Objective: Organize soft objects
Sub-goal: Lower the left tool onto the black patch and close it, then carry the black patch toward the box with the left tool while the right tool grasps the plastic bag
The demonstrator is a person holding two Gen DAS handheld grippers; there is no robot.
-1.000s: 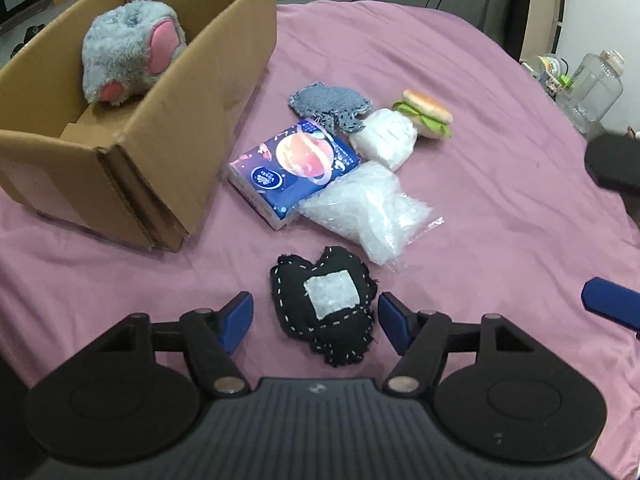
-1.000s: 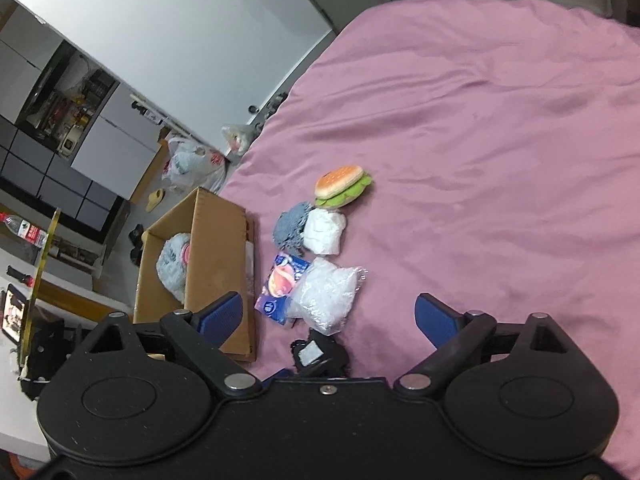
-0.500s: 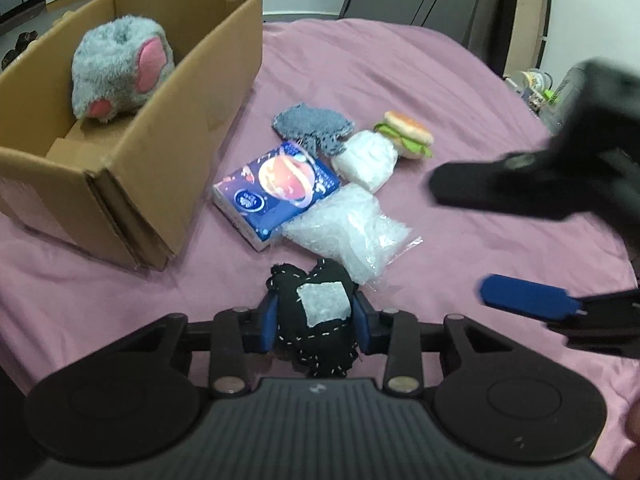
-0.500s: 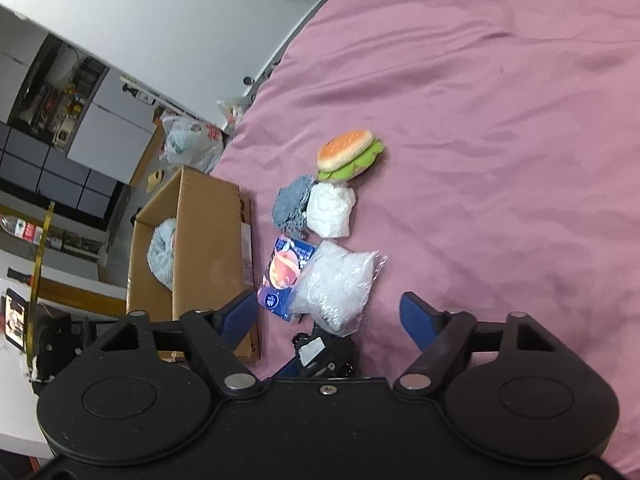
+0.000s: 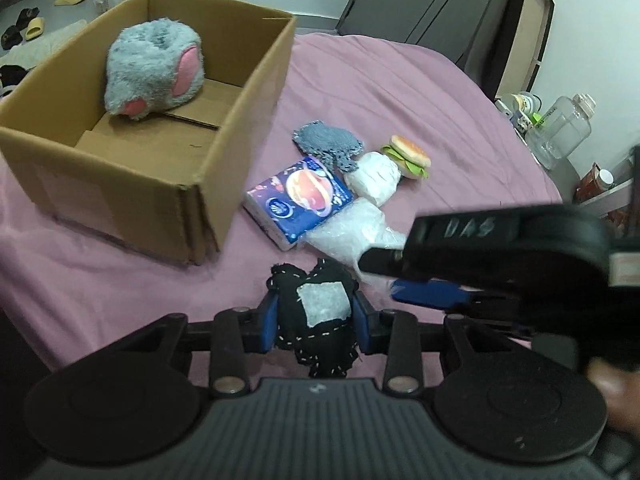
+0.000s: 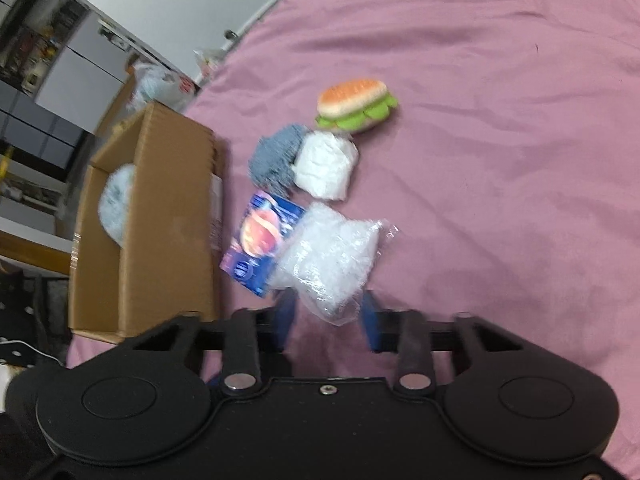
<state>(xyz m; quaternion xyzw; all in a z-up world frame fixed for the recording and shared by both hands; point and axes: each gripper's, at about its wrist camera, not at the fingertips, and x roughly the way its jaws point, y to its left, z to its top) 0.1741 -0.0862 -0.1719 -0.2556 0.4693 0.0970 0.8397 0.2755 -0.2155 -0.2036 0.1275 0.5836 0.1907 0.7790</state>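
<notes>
My left gripper (image 5: 314,320) is shut on a black stitched cushion (image 5: 320,308) with a white patch, lifted just off the pink cloth (image 5: 400,92). My right gripper (image 6: 328,316) is closing on the near end of a clear plastic bag (image 6: 328,256), which fills the gap between its blue fingers (image 6: 286,312). In the left wrist view the right gripper (image 5: 394,276) reaches in from the right over the plastic bag (image 5: 352,228). A cardboard box (image 5: 120,184) at the left holds a grey plush (image 5: 152,68).
Beside the box lie a blue tissue pack (image 5: 300,200), a grey knitted piece (image 5: 328,144), a white bundle (image 5: 374,178) and a burger toy (image 5: 408,156). Jars (image 5: 560,132) stand past the right edge. A dark chair (image 5: 440,8) stands behind.
The left gripper closed on the black cushion and lifted it. The right gripper came down toward the plastic bag and narrowed its jaws around the bag's near end.
</notes>
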